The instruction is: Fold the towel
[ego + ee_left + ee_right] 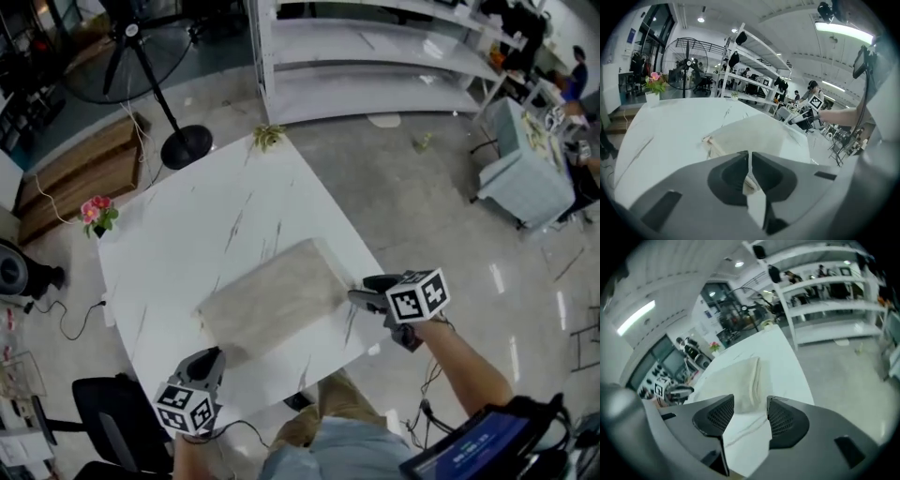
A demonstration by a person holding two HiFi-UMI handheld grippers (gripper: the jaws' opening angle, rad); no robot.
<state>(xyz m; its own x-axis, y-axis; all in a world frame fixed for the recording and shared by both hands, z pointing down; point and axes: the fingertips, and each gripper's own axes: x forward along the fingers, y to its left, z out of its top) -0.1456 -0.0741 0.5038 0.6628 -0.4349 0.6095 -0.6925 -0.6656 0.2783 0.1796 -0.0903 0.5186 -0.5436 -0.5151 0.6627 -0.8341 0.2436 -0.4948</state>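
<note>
Fig. 1. My left gripper (212, 356) pinches 1 near corner of the towel (272, 305); my right gripper (367, 289), spread, faces the other.

One folded beige cloth towel (267, 302), one white marble-veined square table (187, 234). Two grey plastic grippers: left gripper (210, 360) and right gripper (364, 291). One black pedestal fan (131, 52), one bunch of pink flowers (97, 212), one small green plant (268, 137)
</note>
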